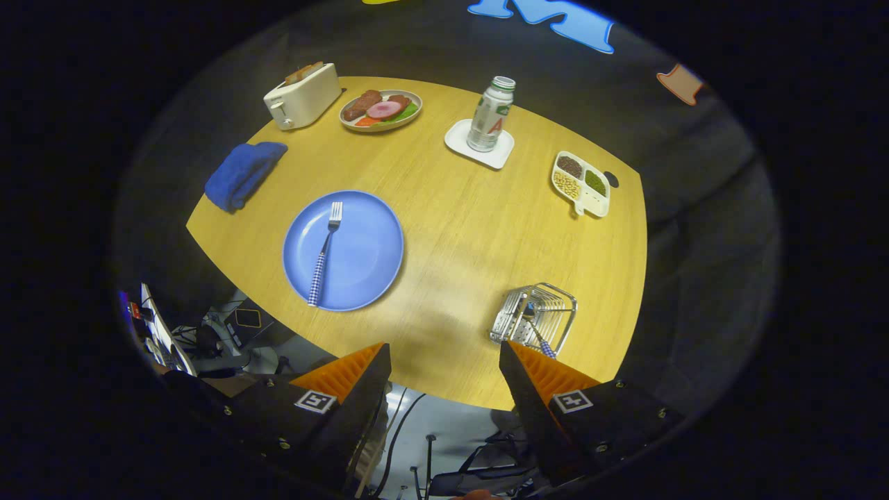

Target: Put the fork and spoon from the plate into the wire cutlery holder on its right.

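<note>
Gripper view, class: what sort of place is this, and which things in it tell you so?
Probably a staged dining setup in a recording booth. A wooden table holds a toaster, a food plate and a blue plate with a fork. The open tongs hover at its near edge.

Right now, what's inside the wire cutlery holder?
One checked-handled utensil stands in the wire cutlery holder; its head is hidden, so spoon unconfirmed. The fork lies on the blue plate. Gripper open, empty.
</note>
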{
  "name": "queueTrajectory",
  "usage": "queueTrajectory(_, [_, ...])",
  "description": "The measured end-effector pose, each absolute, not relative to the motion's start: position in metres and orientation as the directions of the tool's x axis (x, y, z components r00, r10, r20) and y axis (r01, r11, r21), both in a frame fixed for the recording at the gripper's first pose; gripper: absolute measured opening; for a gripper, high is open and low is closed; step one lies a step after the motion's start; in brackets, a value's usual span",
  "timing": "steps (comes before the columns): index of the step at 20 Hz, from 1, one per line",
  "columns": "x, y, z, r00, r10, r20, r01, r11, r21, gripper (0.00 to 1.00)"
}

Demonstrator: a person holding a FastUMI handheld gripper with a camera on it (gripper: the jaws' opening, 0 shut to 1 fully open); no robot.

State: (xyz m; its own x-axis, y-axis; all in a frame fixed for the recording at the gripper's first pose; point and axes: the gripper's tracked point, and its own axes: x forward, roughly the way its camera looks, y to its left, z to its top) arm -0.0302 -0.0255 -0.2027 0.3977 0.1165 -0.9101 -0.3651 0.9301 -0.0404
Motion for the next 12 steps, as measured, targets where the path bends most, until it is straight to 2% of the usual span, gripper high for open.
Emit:
queueTrajectory(7, [-0.018,0.070,-0.244,0.320,0.212,-0.924,-0.440,0.896,0.053,0.97])
queueTrajectory(12, [-0.001,0.121,-0.280,0.254,0.249,-0.935,-0.436,0.892,0.119,0.97])
